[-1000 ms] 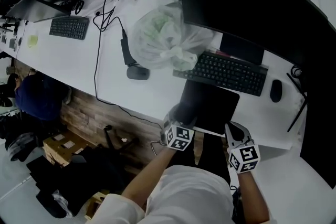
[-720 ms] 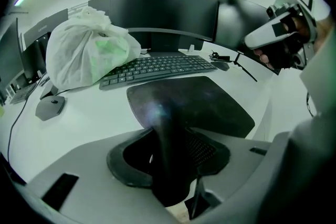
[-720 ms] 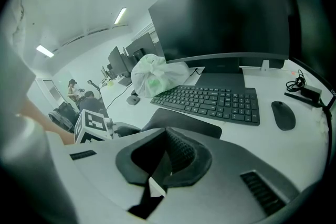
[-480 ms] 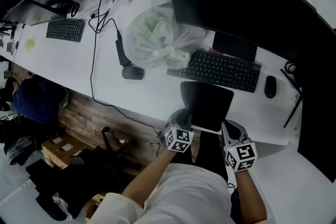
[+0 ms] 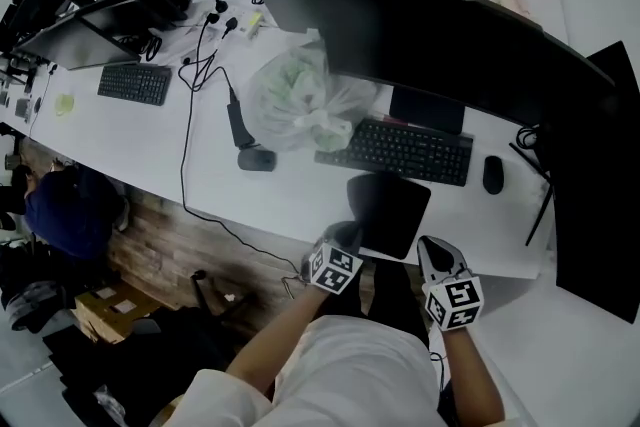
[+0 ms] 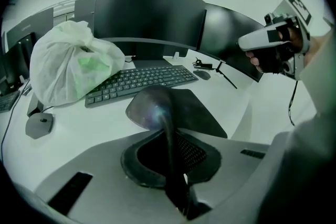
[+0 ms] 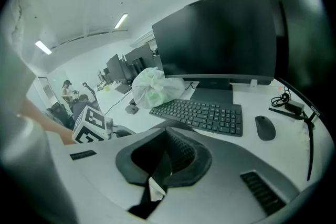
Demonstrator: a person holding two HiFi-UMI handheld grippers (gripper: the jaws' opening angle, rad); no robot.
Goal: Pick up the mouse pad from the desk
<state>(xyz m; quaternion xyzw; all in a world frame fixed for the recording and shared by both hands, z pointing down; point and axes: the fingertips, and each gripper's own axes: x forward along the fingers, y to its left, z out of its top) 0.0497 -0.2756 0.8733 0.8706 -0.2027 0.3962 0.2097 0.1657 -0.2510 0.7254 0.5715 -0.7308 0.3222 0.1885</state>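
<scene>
The black mouse pad lies in front of the keyboard, its near edge lifted off the white desk. My left gripper holds the pad's near-left corner. In the left gripper view the pad curls up and runs as a thin dark strip between the closing jaws of that gripper. My right gripper is at the pad's near-right corner. In the right gripper view a dark sheet with a white tag sits pinched in its jaws, and the pad bulges just ahead.
Behind the pad are a black keyboard, a black mouse to its right, and a wide dark monitor. A white plastic bag and a small grey device sit to the left. The desk edge runs just under both grippers.
Both grippers have risen a little and the pad's near edge has come up off the desk with them. The left gripper now grips the pad's corner.
</scene>
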